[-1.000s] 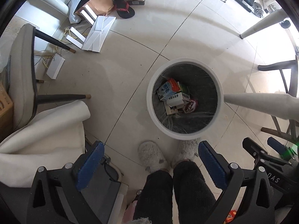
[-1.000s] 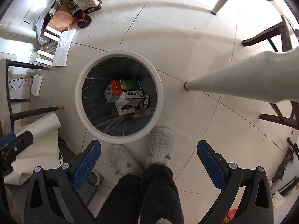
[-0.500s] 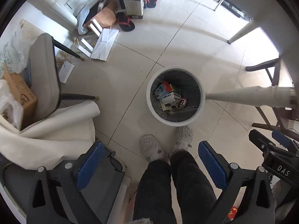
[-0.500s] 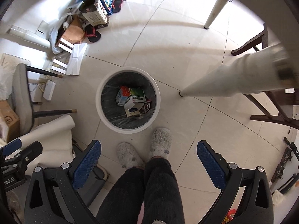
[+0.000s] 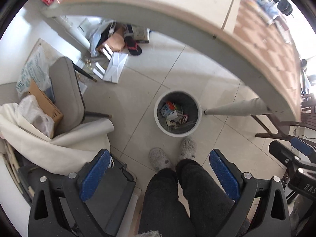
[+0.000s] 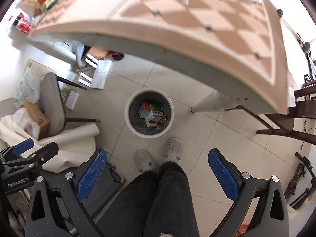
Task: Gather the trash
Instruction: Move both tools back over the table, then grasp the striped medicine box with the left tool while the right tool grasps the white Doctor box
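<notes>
From the left wrist, the left gripper (image 5: 160,166) gaped wide and empty above the white trash bin (image 5: 177,133), which stood on the tiled floor beside a table leg (image 5: 233,109). From the right wrist, the right gripper (image 6: 158,165) hung equally wide and empty over the bin, where cartons (image 6: 151,112) lay inside, just beyond the person's slippers (image 6: 173,150).

Pale glossy floor tiles (image 6: 207,138) spread out below the jaws, bright with daylight. Ahead and above, a table (image 6: 197,19) with a brown diamond-patterned top, its cream leg (image 5: 233,109) slanting down. Off left, a grey chair (image 5: 65,92) draped in white cloth (image 5: 59,144); right, dark wooden chairs (image 6: 286,126).
</notes>
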Available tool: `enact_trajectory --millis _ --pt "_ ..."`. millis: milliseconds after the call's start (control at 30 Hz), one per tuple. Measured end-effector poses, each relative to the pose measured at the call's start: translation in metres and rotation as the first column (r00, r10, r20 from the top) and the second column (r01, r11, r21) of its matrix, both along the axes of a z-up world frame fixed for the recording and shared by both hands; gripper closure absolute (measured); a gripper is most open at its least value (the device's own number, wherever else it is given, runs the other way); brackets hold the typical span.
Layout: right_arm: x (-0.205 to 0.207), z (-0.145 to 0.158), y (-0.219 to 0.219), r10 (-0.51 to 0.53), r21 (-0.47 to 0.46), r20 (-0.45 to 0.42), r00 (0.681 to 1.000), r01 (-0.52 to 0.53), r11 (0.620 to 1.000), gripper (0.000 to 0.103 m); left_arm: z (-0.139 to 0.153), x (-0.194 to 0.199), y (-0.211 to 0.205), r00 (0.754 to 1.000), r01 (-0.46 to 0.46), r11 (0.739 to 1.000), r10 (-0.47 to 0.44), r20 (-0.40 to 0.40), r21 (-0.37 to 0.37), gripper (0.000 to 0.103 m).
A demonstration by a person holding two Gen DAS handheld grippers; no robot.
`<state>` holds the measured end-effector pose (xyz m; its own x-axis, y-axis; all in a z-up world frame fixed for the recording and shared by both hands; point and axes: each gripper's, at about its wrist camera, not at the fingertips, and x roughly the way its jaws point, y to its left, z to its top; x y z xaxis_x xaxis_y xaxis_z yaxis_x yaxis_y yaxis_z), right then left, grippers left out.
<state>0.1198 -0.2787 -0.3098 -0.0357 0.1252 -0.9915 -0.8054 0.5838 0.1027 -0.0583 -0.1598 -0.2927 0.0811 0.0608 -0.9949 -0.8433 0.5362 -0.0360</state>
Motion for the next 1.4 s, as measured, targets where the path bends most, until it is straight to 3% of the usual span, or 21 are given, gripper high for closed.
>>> enact_trajectory --millis 267,367,500,600,700,800,867,933,1067,1133,1267,1400 --pt "0.037 0.077 0.008 -0.075 0.112 -0.031 0.997 0.078 0.991 0.000 0.066 0.032 0.031 0.998 -0.024 0.995 0.018 0.062 0.094 0.000" --pt "0.075 0.098 0.013 -0.127 0.142 -0.027 0.992 0.129 0.981 0.000 0.088 0.072 0.048 0.997 -0.009 0.991 -0.001 0.072 0.133 0.000" --pt "0.145 0.115 0.022 -0.202 0.160 -0.009 0.979 0.201 0.966 0.000 0.104 0.140 0.077 0.996 0.007 0.992 -0.018 0.089 0.123 0.000" --pt "0.212 0.118 0.037 -0.236 0.142 0.021 0.972 0.230 0.963 0.000 0.101 0.205 0.104 0.997 -0.023 0.998 0.018 0.075 0.056 0.000" --pt "0.283 0.115 0.057 -0.263 0.112 0.039 0.964 0.257 0.960 0.000 0.079 0.266 0.132 0.988 -0.115 0.989 0.124 0.093 -0.095 0.000" --pt "0.356 0.108 0.080 -0.290 0.104 0.061 0.955 0.283 0.954 0.002 0.048 0.323 0.159 0.970 -0.200 0.949 0.227 0.086 -0.242 0.001" --pt "0.395 0.100 0.094 -0.302 0.095 0.064 0.951 0.296 0.951 0.014 0.029 0.359 0.172 0.957 -0.243 0.921 0.278 0.077 -0.303 0.001" --pt "0.431 0.089 0.107 -0.314 0.079 0.057 0.948 0.309 0.948 0.024 0.012 0.387 0.186 0.944 -0.287 0.894 0.325 0.059 -0.343 0.002" --pt "0.478 0.066 0.136 -0.293 0.042 0.062 0.954 0.291 0.956 0.024 -0.014 0.420 0.204 0.904 -0.375 0.826 0.427 0.032 -0.421 0.002" --pt "0.493 0.056 0.148 -0.277 0.023 0.061 0.959 0.276 0.961 0.024 -0.024 0.433 0.211 0.896 -0.405 0.814 0.444 -0.003 -0.417 0.004" --pt "0.512 0.038 0.174 -0.220 0.000 0.051 0.974 0.220 0.975 0.023 -0.032 0.455 0.216 0.925 -0.377 0.867 0.373 -0.078 -0.325 0.026" --pt "0.520 0.021 0.210 -0.110 -0.019 0.057 0.992 0.111 0.994 0.020 -0.030 0.470 0.206 0.974 -0.222 0.940 0.205 -0.094 -0.259 0.027"
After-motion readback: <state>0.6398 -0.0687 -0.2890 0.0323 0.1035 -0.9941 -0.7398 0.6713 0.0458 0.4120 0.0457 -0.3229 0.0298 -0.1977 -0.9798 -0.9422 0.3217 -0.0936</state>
